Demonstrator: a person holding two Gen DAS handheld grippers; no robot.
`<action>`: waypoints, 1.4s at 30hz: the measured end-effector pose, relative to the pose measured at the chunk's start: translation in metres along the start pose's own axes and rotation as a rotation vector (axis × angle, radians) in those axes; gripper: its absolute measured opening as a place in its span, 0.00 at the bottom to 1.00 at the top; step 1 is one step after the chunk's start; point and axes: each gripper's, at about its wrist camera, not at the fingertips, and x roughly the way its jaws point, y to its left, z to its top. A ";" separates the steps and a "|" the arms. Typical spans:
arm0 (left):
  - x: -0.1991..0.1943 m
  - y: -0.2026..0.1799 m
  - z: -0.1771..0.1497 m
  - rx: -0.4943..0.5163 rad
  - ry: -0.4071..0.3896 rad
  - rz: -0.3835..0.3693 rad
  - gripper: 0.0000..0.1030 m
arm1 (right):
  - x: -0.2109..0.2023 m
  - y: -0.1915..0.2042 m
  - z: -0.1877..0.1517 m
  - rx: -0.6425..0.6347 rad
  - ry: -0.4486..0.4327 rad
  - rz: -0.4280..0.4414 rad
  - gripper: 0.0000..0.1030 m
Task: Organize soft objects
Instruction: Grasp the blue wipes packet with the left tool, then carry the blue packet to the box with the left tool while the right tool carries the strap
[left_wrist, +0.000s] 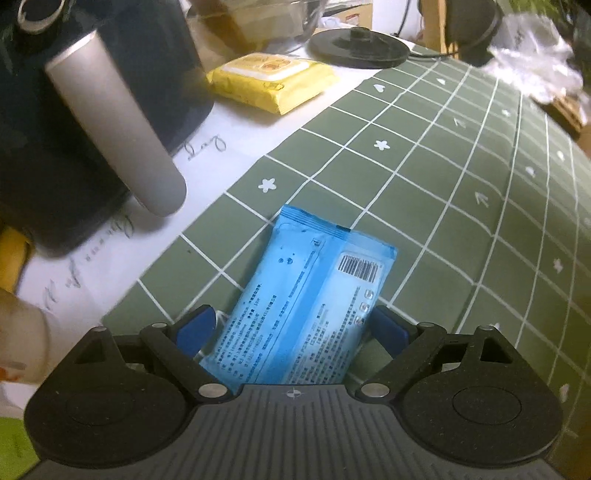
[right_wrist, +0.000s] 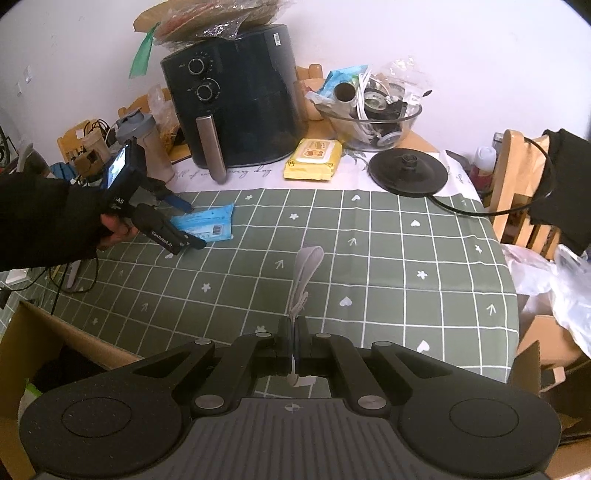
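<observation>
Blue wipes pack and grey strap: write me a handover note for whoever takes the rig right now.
Left gripper: fingers either side of the blue wipes pack on the green checked cloth; whether they grip it I cannot tell.
Right gripper: shut on the grey strap, its far end on the cloth.
Yellow wipes pack lies untouched beside the air fryer.
Nothing visibly stowed; all three remain.
</observation>
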 end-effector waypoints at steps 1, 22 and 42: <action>0.002 0.003 0.000 -0.027 0.007 -0.021 0.91 | 0.000 0.000 -0.001 0.001 0.002 -0.001 0.04; -0.014 -0.038 -0.003 -0.116 0.084 -0.029 0.66 | -0.014 0.005 0.000 -0.024 -0.008 -0.016 0.04; -0.121 -0.059 -0.020 -0.303 -0.094 0.068 0.62 | -0.034 0.015 0.002 0.017 -0.044 -0.016 0.04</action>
